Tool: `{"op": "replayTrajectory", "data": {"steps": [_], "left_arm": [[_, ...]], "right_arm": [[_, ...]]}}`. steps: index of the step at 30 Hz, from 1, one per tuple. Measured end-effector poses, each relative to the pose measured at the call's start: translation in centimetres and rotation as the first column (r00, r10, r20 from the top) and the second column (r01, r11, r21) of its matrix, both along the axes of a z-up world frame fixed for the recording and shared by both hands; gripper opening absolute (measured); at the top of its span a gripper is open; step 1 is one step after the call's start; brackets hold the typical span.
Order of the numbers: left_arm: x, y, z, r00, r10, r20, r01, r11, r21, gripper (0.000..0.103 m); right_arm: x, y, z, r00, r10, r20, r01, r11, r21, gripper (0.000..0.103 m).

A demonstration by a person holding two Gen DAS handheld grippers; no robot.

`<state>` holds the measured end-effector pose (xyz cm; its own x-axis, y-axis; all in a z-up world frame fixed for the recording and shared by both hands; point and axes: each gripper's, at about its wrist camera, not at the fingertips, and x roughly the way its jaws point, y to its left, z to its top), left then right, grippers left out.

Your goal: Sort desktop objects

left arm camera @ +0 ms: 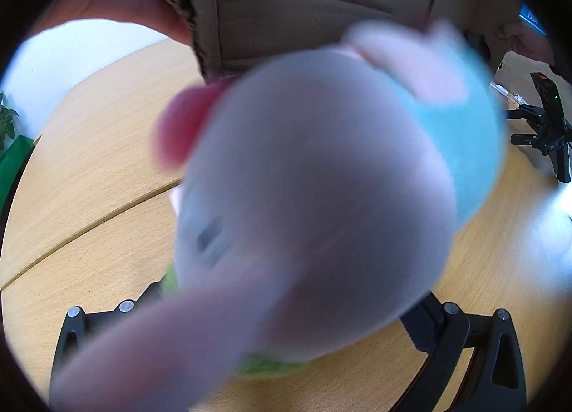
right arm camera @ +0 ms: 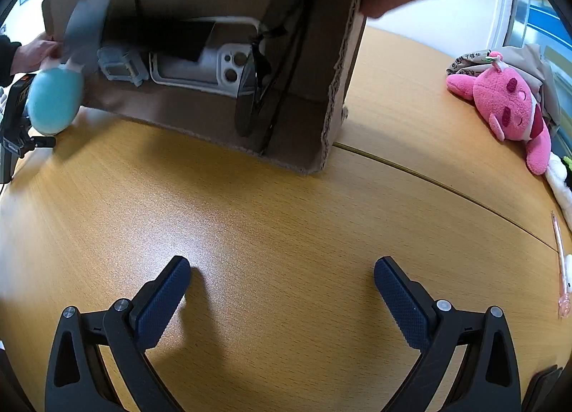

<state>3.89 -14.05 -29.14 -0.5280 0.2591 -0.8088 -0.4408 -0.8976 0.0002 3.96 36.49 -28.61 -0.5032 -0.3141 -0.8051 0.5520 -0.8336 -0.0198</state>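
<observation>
Left tongs (left arm camera: 286, 322) clamp a blurred plush toy (left arm camera: 321, 197) toward the tilted cardboard box (right arm camera: 221, 115) for sorting; right tongs (right arm camera: 282, 290) hang apart, empty, above the desk (right arm camera: 286, 215).

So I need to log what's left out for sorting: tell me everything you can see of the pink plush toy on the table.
The pink plush toy is a fuzzy, soft-looking figure with darker magenta patches on its rounded head and a small sprig on top. It lies on its side near the wooden table's far right edge, limbs splayed, leaning against crumpled beige fabric. No gripper touches it.
</observation>
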Motion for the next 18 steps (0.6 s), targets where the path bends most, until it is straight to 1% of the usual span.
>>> {"op": "replayTrajectory", "data": {"steps": [18], "left_arm": [[-0.11, -0.06, 0.00, 1.000, 0.000, 0.001, 0.000, 1.000, 0.000, 0.103]], "right_arm": [[-0.13, -0.06, 0.02, 1.000, -0.001, 0.001, 0.001, 1.000, 0.000, 0.103]]}}
